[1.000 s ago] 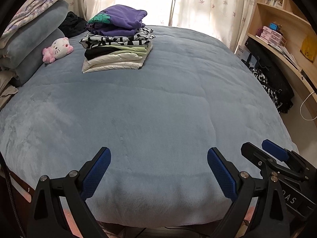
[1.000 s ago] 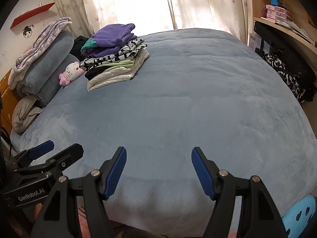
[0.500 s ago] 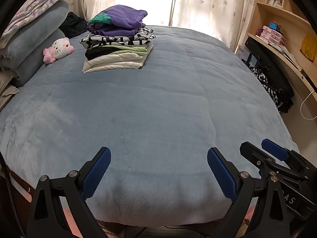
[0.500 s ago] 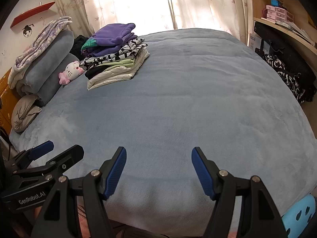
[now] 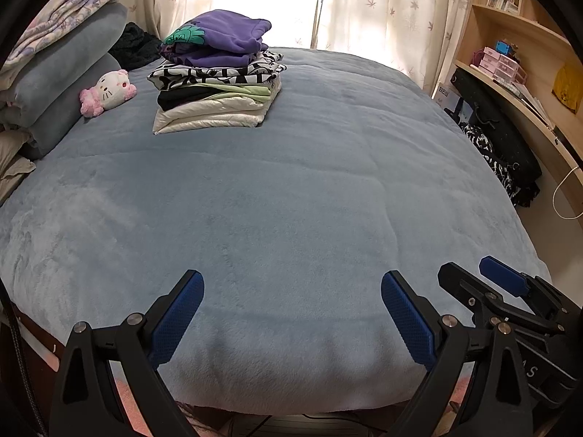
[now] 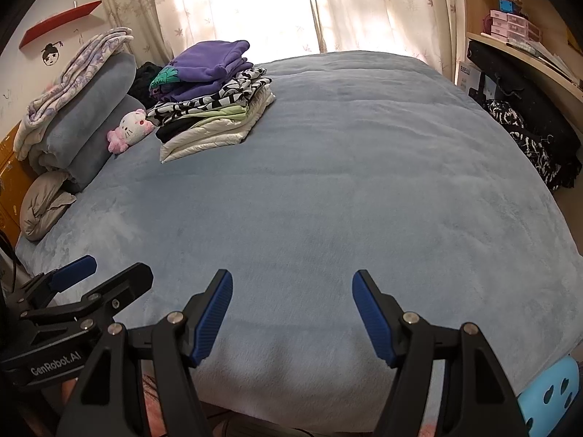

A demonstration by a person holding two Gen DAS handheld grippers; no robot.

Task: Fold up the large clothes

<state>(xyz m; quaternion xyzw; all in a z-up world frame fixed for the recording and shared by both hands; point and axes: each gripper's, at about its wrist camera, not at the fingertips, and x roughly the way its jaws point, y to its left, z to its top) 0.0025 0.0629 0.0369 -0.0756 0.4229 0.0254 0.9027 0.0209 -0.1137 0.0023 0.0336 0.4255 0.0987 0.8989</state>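
Both grippers hang side by side over the near edge of the bed, tilted down toward it. The left gripper [image 5: 291, 284] has its blue pads spread wide with only bare blanket [image 5: 291, 200] between them, grasping nothing; the right gripper [image 6: 291, 284] is likewise released, its jaws apart and empty. Each camera catches the other tool at its margin, cut off by the frame: the right one at the lower right of the left view, the left one at the lower left of the right view. The hands that carry them are out of sight. The blue-grey blanket covers the whole bed. At the far left lies the stack of folded clothes [image 5: 216, 83], white at the bottom, then black, pale green, a black-and-white print, and a purple garment [image 5: 226, 38] on top. Just left of it sits a pink and white plush toy [image 5: 107, 91] against rolled grey bedding [image 5: 62, 80]. At the far right, beside the bed, dark patterned fabric [image 5: 499, 167], possibly more clothing, hangs below a wooden shelf [image 5: 524, 83], too shadowed to identify.
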